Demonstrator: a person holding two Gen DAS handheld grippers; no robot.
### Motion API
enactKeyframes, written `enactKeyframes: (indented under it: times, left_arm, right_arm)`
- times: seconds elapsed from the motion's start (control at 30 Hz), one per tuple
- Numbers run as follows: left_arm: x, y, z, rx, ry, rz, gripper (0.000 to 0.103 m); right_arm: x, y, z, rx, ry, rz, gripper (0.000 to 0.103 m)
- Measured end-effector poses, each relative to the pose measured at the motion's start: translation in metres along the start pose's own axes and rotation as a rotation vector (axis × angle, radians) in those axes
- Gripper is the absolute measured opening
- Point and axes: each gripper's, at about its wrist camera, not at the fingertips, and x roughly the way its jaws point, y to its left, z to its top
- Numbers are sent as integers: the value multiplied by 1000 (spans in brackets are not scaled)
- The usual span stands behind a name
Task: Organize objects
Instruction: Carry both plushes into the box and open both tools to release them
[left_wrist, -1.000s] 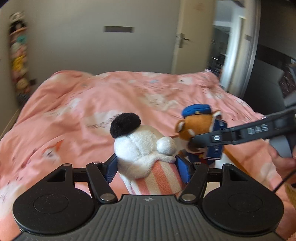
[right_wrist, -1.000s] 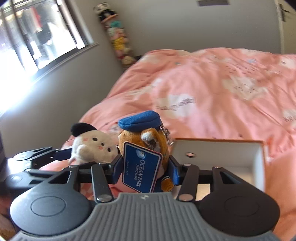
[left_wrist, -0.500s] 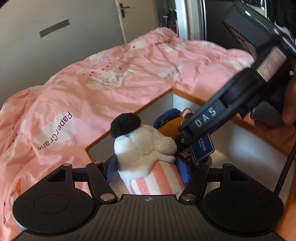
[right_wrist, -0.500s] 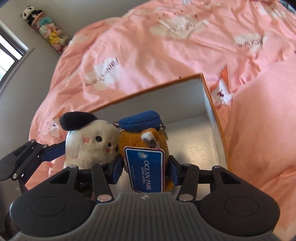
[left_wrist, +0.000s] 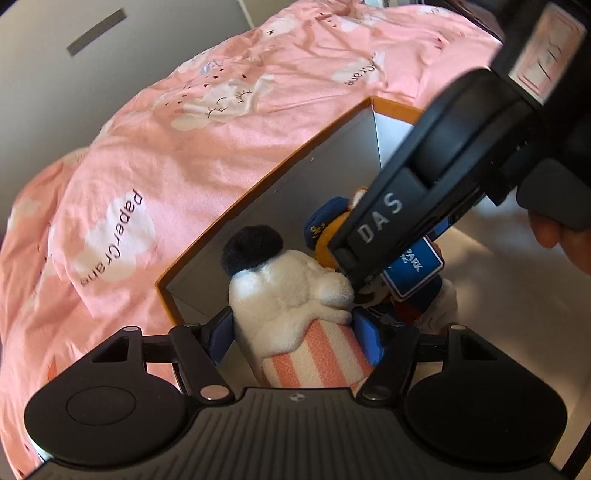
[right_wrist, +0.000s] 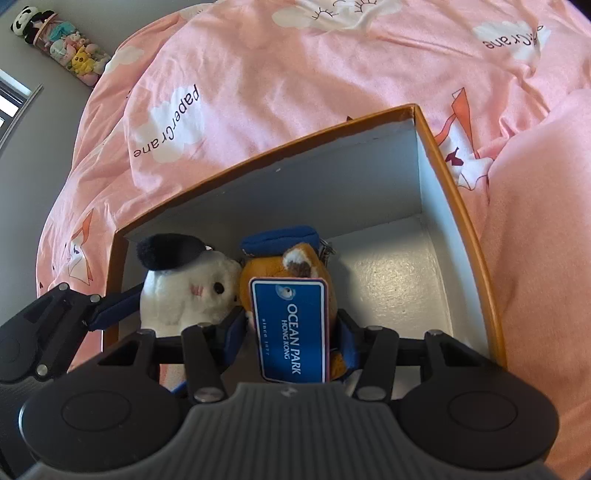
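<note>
Crowding box | white plush touching orange plush | bedspread around

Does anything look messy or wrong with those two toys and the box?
Nothing stands out. The white plush and orange plush are each held upright, pressed side by side inside the intact box.

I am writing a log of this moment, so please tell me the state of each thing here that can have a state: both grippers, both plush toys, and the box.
left gripper: shut on white plush
right gripper: shut on orange plush
white plush: held, inside the box
orange plush: held beside the white plush, blue tag attached
box: open, no lid, on the pink bedding
</note>
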Motion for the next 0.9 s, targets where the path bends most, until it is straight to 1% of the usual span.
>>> enactKeyframes:
  times: [0.1, 0.27, 0.4, 0.47, 0.57, 0.67, 0.73, 0.77, 0.83, 0.9]
  left_arm:
    - [3, 3, 0, -1, 4, -19, 81]
    - [-3, 9, -4, 14, -4, -70, 81]
    - [-15, 23, -8, 1, -14, -175, 81]
    - [-22, 30, -9, 2, -12, -207, 81]
    - [-28, 33, -8, 28, 7, -209, 74]
    - [-29, 30, -5, 66, 20, -212, 65]
    - [-26, 28, 1, 86, 20, -200, 64]
    - [-25, 28, 3, 91, 26, -196, 61]
    - [-22, 31, 8, 84, 26, -200, 61]
    - [-24, 36, 13, 67, 21, -211, 62]
  right_arm:
    - [1, 4, 0, -48, 2, -12, 56]
    - [-8, 11, -1, -137, -30, -30, 58]
    - [-18, 17, -3, -221, -40, -37, 58]
    - [-24, 19, -5, -265, -36, -29, 58]
    - [-31, 21, -12, -341, -30, -32, 58]
    - [-32, 27, -23, -431, -13, -60, 57]
    - [-29, 29, -31, -476, 1, -79, 57]
    - [-27, 28, -33, -485, 6, -87, 56]
    - [-24, 25, -33, -480, 8, -99, 53]
    - [-22, 22, -32, -474, 14, -87, 53]
